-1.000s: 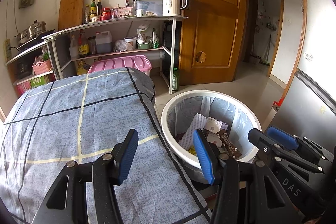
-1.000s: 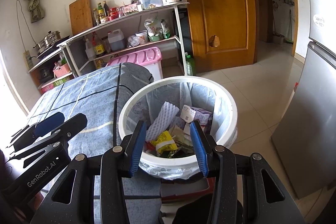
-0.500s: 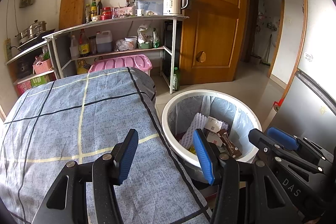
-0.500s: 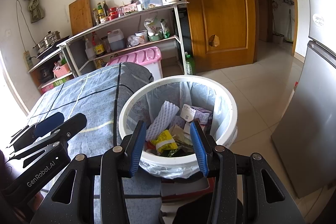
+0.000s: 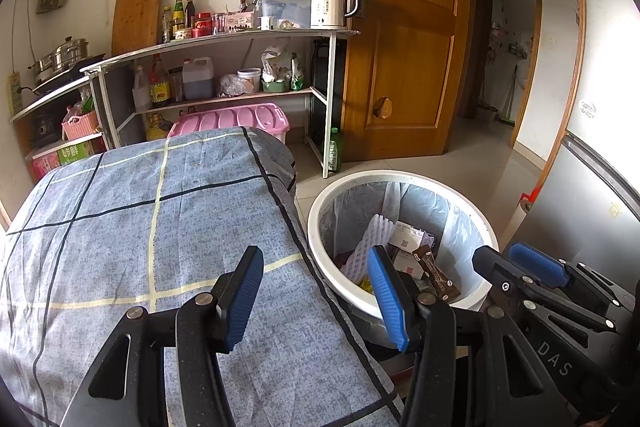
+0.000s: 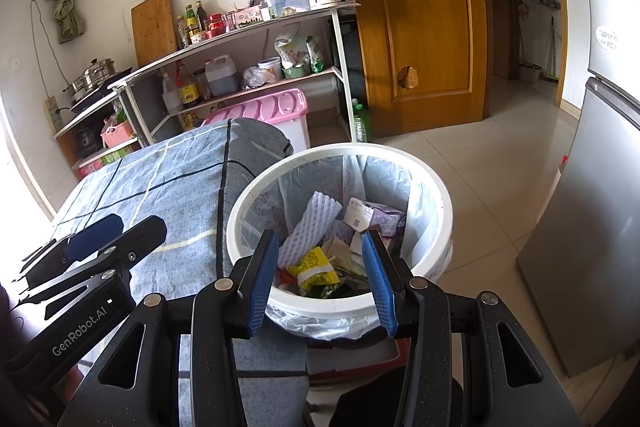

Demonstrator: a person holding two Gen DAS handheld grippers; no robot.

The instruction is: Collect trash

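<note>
Both grippers hover with jaws parted and empty, the left gripper (image 5: 316, 301) over the bare checked cloth (image 5: 160, 227), the right gripper (image 6: 320, 277) above the bin (image 6: 436, 195) where the trash (image 6: 316, 263) already sits, so calmly scan for strays.

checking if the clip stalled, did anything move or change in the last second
Nothing visibly changed. The left hand-held gripper and right hand-held gripper are both open and empty, as before, and the round white plastic trash bin with its clear liner holds the same litter beside the blue checked cloth.
</note>
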